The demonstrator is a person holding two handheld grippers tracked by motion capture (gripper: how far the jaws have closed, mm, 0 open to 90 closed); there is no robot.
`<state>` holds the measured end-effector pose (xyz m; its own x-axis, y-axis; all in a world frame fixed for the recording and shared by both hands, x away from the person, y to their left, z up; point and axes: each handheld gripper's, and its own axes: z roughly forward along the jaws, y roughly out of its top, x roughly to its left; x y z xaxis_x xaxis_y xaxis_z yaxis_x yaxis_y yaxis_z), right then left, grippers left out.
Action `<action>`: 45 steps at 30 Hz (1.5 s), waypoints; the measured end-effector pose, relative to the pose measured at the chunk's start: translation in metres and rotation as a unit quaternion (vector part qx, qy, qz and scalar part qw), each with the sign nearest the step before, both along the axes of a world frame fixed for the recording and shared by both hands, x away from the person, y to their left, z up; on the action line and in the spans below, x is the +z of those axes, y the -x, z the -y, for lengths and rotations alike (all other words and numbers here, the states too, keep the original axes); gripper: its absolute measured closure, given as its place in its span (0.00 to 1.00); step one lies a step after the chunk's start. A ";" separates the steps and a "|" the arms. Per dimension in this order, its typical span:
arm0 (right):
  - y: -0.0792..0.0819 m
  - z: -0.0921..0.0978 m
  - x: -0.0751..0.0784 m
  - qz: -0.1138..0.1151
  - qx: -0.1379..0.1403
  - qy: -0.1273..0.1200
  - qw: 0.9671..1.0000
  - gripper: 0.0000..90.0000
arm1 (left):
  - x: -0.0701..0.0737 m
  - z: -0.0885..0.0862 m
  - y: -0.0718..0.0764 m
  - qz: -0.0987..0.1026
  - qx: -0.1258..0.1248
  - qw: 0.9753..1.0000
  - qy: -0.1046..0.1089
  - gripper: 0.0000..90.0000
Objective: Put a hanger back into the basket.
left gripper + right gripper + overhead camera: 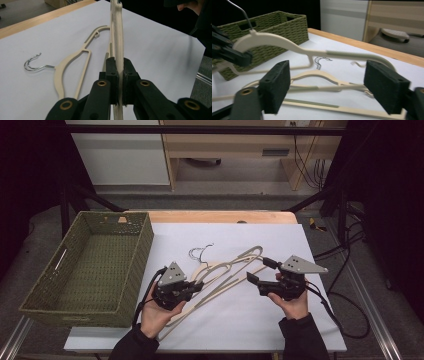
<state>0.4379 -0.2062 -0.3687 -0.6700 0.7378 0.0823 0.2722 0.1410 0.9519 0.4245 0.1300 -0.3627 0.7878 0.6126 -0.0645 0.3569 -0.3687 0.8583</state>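
The jaws of the left gripper are clamped on the arm of a cream hanger, lifting it off the sheet; the jaws of the right gripper stand wide apart, holding nothing.

With the basket as the landmark: the surface, wooden at its far edge, carries the basket on its left part, and a white sheet covers the rest, to the basket's right. The basket is green, woven and rectangular. The held hanger hangs in the air just right of the basket, its wire hook pointing up. More hangers lie overlapping on the sheet beyond it, farther from the basket. The left gripper is near the basket's right wall; the right gripper is well apart from the basket, past the hangers, with its jaws turned toward them.
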 end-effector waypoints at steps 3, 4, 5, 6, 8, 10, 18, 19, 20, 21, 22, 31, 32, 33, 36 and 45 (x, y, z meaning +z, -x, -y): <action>0.000 0.006 0.000 -0.001 -0.006 0.004 1.000 0.17 | 0.006 -0.007 0.001 0.008 0.005 1.000 0.007 0.95; -0.001 0.008 0.000 -0.005 -0.009 0.004 1.000 0.17 | 0.009 -0.009 0.001 0.010 0.007 1.000 0.011 0.95; -0.001 0.010 -0.001 -0.006 -0.010 0.004 1.000 0.16 | 0.012 -0.012 0.001 0.013 0.008 1.000 0.011 0.95; -0.002 0.011 -0.001 -0.007 -0.013 0.003 1.000 0.14 | 0.014 -0.014 0.001 0.015 0.009 1.000 0.012 0.95; -0.003 0.014 -0.003 -0.012 -0.020 0.006 1.000 0.13 | 0.020 -0.019 0.001 0.019 0.013 1.000 0.013 0.95; -0.004 0.015 -0.005 -0.014 -0.024 0.011 1.000 0.11 | 0.027 -0.026 0.001 0.026 0.019 0.999 0.017 0.95; -0.002 0.018 -0.012 -0.017 -0.031 0.030 0.999 0.09 | 0.054 -0.047 0.000 0.046 0.033 0.998 0.009 0.96; -0.002 0.018 -0.012 -0.016 -0.033 0.029 0.999 0.08 | 0.057 -0.050 -0.001 0.047 0.034 0.998 0.010 0.96; -0.001 0.019 -0.011 -0.015 -0.033 0.030 0.999 0.08 | 0.060 -0.053 -0.003 0.047 0.034 0.998 0.011 0.96; 0.000 0.019 -0.011 -0.015 -0.035 0.030 0.999 0.08 | 0.063 -0.056 -0.004 0.050 0.035 0.998 0.011 0.96; 0.001 0.020 -0.011 -0.013 -0.034 0.031 0.999 0.08 | 0.067 -0.061 -0.006 0.053 0.036 0.998 0.010 0.96; 0.006 0.033 -0.013 -0.017 -0.049 0.020 0.998 0.07 | 0.090 -0.099 -0.020 0.062 0.054 0.997 0.000 0.96; 0.007 0.035 -0.014 -0.016 -0.051 0.019 0.998 0.07 | 0.092 -0.103 -0.021 0.063 0.056 0.996 0.000 0.96; 0.007 0.036 -0.014 -0.016 -0.051 0.020 0.998 0.07 | 0.094 -0.108 -0.023 0.065 0.060 0.996 -0.001 0.96; 0.008 0.039 -0.015 -0.019 -0.057 0.020 0.998 0.07 | 0.099 -0.125 -0.029 0.066 0.076 0.995 -0.006 0.96; 0.009 0.045 -0.019 -0.023 -0.061 0.025 0.998 0.07 | 0.102 -0.170 -0.046 0.062 0.105 0.992 -0.014 0.96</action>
